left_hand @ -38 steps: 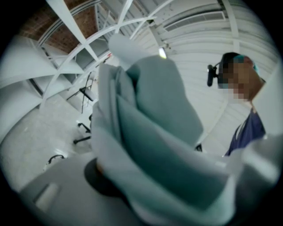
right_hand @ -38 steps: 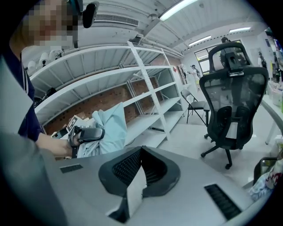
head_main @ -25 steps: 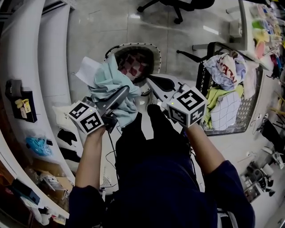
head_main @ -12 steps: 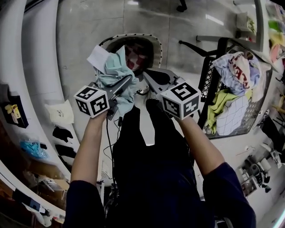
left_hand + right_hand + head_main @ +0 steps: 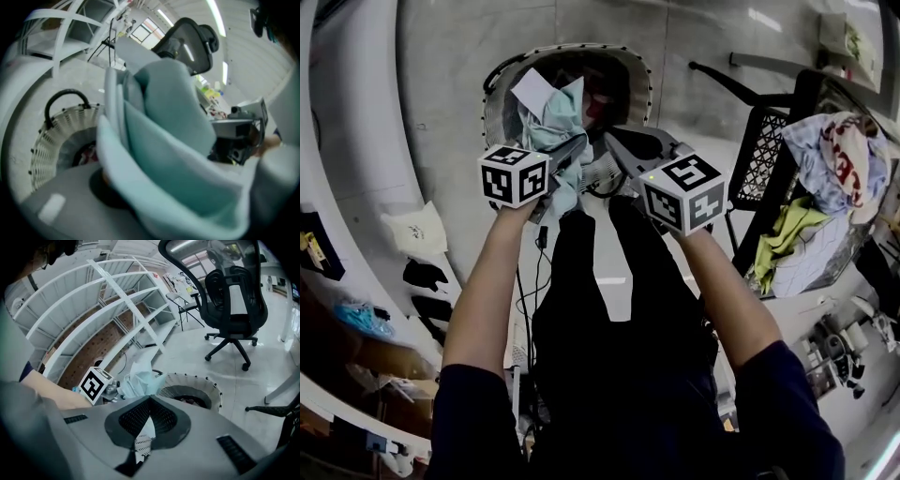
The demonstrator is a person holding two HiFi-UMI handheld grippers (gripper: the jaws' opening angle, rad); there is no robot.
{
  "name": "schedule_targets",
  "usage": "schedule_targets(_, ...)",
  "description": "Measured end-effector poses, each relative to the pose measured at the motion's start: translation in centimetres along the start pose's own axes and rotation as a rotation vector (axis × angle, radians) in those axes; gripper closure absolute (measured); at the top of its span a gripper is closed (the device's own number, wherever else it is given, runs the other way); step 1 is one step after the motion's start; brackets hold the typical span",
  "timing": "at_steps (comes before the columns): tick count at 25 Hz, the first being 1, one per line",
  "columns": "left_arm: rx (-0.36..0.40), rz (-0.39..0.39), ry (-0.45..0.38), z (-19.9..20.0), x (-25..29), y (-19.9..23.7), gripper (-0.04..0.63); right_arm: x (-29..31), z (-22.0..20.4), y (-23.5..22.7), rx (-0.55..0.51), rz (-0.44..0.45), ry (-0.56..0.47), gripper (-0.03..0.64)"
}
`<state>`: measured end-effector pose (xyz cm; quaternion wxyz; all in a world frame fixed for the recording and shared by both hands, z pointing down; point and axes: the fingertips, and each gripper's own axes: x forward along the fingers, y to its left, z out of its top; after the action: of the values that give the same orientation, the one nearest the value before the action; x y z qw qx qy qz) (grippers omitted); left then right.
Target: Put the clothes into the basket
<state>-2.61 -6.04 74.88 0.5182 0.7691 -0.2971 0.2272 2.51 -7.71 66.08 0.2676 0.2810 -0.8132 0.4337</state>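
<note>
Teal garment [image 5: 551, 114], clamped in left gripper's [image 5: 575, 150] jaws, is best released centred over the basket [image 5: 648, 86]; right gripper's [image 5: 614, 142] jaws are closed, empty.

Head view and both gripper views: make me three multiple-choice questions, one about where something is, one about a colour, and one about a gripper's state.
1. Where does the white basket stand?
A. on a shelf
B. on the floor ahead of the grippers
C. on a chair

2. What colour is the garment in the left gripper?
A. red
B. black
C. pale blue-green

3. How do the fingers of the right gripper stand?
A. together, holding nothing
B. wide apart
C. clamped on the garment

Answers:
1. B: bare floor surrounds the basket.
2. C: the pale cloth fills the left gripper view.
3. A: the tips meet in the right gripper view, with no cloth between them.
</note>
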Motion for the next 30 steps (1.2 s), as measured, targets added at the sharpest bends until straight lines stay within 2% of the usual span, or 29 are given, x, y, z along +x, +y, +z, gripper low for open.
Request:
schedule_targets(6, 0.056, 0.101, 0.062, -0.6, 3.4, 2.4, 0.311, 1.3, -0.9, -2.1, -0.001, -0.01, 0.015, 0.611)
schedule_targets(8, 0.033, 0.117, 0.104, -1.4, 4.2, 3.1, 0.201, 1.4, -1.2, -2.5, -0.007, -0.018, 0.019, 0.611)
schedule_targets(10, 0.013, 0.137, 0.138, -2.1, 4.6, 3.7, 0.142, 1.5, -1.3, -2.9, -0.006, -0.023, 0.021, 0.611)
schedule_targets(15, 0.039, 0.158, 0.121, -1.8, 4.1, 3.4, 0.144, 1.7, -1.6, -3.0, -0.006, -0.023, 0.029, 0.611)
schedule_targets(22, 0.025, 0.148, 0.079, -0.3, 1.7, 1.4, 0.149, 0.2, -0.2, -1.1, -0.023, -0.023, 0.009, 0.611)
schedule_targets(26, 0.025, 0.115, 0.049, 0.8, -1.1, -1.0, 0.194, -1.5, 1.3, 0.8, -0.05, -0.023, -0.016, 0.611)
schedule_targets(30, 0.049, 0.107, -0.047, 2.7, -5.6, -3.5, 0.392, -3.5, 2.8, 3.2, -0.082, -0.024, -0.038, 0.611)
